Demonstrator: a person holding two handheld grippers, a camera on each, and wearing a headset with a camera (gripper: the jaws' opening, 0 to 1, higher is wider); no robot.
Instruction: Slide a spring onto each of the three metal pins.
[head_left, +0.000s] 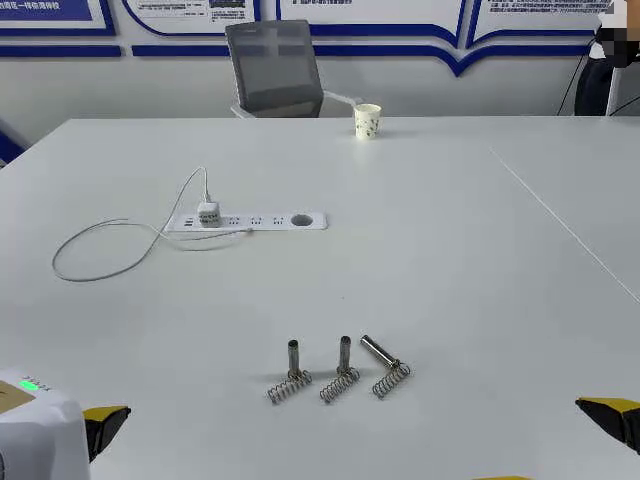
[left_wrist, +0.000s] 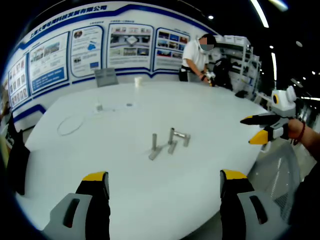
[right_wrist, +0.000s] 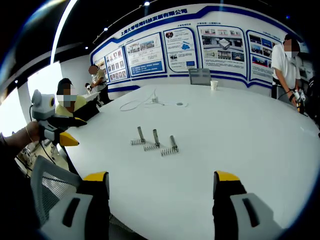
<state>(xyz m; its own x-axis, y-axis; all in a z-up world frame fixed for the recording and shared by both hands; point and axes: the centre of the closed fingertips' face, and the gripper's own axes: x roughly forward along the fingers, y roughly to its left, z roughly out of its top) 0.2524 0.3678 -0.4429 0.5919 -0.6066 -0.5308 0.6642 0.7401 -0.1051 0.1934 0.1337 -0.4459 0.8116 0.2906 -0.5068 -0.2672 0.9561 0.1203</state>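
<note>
Three short metal pins stand in a row on the white table: the left pin and the middle pin are upright, while the right pin looks tipped on its side. A small coil spring lies at the foot of each: left spring, middle spring, right spring. The left gripper is open and empty, well short of the pins. The right gripper is also open and empty, facing the pins from a distance. In the head view their yellow tips sit at the bottom corners, left gripper and right gripper.
A white power strip with a plugged charger and a looping cable lies beyond the pins. A paper cup and a grey chair are at the far edge. People stand around the table.
</note>
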